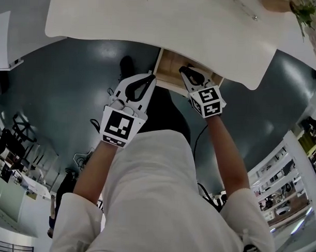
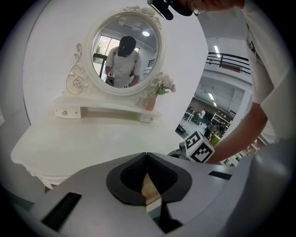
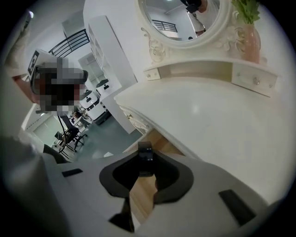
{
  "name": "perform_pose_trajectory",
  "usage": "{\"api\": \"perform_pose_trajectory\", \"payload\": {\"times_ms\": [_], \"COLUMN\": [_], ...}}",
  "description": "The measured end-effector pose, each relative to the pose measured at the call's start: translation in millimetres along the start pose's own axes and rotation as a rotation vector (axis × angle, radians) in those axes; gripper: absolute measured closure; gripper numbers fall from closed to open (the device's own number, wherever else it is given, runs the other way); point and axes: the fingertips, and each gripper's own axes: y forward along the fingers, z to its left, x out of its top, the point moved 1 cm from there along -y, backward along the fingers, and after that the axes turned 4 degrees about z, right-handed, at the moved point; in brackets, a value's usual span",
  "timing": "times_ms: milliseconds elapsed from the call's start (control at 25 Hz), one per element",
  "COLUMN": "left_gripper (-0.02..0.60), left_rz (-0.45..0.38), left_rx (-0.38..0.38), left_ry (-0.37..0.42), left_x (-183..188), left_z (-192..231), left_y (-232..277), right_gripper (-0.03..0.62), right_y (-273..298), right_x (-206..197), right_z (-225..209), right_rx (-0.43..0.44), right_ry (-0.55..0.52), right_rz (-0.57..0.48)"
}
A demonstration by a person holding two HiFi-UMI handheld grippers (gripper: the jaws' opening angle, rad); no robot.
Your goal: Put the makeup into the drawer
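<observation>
My right gripper (image 1: 185, 71) is shut on a small black makeup tube (image 3: 144, 154), which stands upright between its tips. It hangs just above the open wooden drawer (image 1: 171, 71) under the front edge of the white dressing table (image 1: 166, 25). The drawer's wooden floor (image 3: 142, 194) shows below the jaws. My left gripper (image 1: 150, 77) is beside it, to the left, near the drawer's left side. Its jaws meet at the tips (image 2: 147, 156) with nothing between them. The right gripper's marker cube (image 2: 200, 147) shows in the left gripper view.
On the table's back shelf stand an oval white-framed mirror (image 2: 125, 51) and a pink vase with flowers (image 2: 151, 100). The floor (image 1: 71, 89) around is dark grey, with cables (image 1: 84, 156) on it. White shelving (image 1: 301, 159) stands to the right, and office chairs (image 3: 69, 136) are further off.
</observation>
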Motion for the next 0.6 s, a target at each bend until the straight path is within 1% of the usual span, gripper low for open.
{"api": "perform_pose_trajectory", "payload": {"times_ms": [160,360,480,600], "left_gripper": [0.565,0.565,0.565,0.565], "left_rz": [0.024,0.044,0.052,0.06], "left_rx": [0.011,0.023,0.026,0.038], "left_ry": [-0.025,-0.06,-0.064,-0.062], "left_x": [-19,-38,-48,-55], "left_z": [4,7,6,8], "left_y": [6,9,13,12], "right_gripper": [0.513,0.513,0.513,0.513], "right_y": [27,63,85,103], "right_x": [-8,-27,-44,-53], "right_z": [-2,-1,0,2], "right_rx": [0.017,0.014,0.015,0.037], "right_ry": [-0.029,-0.084,-0.112,-0.123], "right_rz": [0.051,0.153,0.227,0.296]}}
